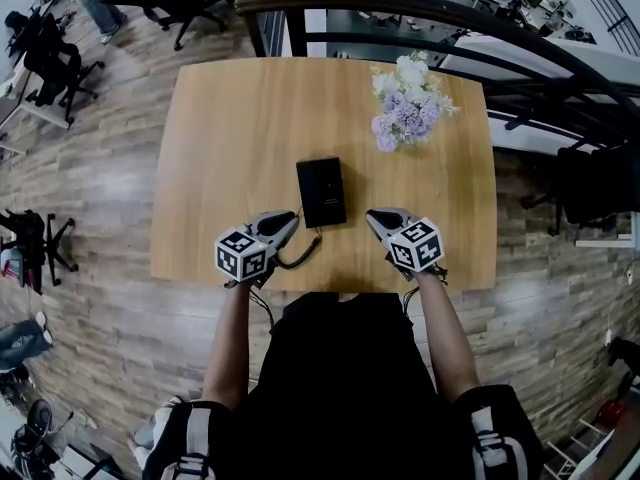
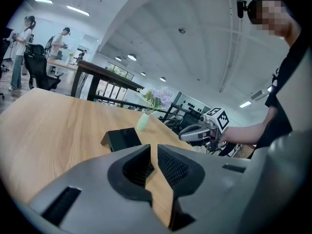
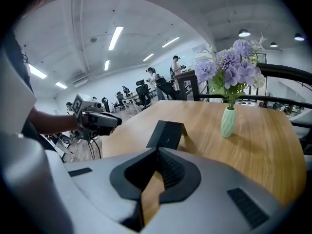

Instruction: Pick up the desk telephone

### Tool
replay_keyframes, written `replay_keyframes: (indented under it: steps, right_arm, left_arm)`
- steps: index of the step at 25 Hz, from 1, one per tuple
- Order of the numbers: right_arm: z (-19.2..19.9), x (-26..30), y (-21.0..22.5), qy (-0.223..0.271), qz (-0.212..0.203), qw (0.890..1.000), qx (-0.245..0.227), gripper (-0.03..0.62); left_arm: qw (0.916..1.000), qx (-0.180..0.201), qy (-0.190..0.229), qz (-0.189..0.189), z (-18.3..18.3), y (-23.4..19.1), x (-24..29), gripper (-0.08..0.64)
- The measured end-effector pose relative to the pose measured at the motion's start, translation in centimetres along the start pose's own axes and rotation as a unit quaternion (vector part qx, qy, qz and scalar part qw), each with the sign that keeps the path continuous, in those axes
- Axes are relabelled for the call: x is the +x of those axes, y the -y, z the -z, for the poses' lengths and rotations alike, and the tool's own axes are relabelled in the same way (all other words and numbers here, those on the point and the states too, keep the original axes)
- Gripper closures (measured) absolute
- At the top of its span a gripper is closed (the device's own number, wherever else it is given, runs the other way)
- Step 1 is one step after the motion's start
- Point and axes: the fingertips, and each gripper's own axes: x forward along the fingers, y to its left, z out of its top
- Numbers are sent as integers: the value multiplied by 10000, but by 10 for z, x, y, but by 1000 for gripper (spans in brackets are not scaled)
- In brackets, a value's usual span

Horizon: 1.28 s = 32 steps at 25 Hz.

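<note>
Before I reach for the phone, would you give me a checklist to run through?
1. Phone in view, lying on the table between both grippers: ok.
2. Left gripper open enough for the phone: not ok, its jaws are almost together and empty.
3. Right gripper open enough: not ok, its jaws are together and empty.
4. Vase clear of the phone: ok, it stands apart, farther back.
5. Cord free of the left gripper: cannot tell, it curls close beside it.
</note>
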Motion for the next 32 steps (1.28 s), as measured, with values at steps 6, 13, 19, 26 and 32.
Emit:
replay_keyframes:
  steps: [6,13,19,26,32]
  right_arm:
    - [8,4,-9,-93,57,9999,-61,568]
    - [19,6,-7,-181,10,9998,31,568]
    - [21,2,8,-294,-70,9995,-19,568]
    - [10,16,13,-279,-191,9994,-6,568]
    - [16,35,15,-367,-349,9987,71,568]
  left_arm:
    - [9998,-120,-92,126,17,1,0,537]
    - [9994,-220,-250,123,36,2,9,532]
    - [9991,-361,-199,48,35,5,24,499]
    - [9985,-371,-389,-46,36,-5,26,476]
    - [9971,-438,-611,-99,45,-15,36,401]
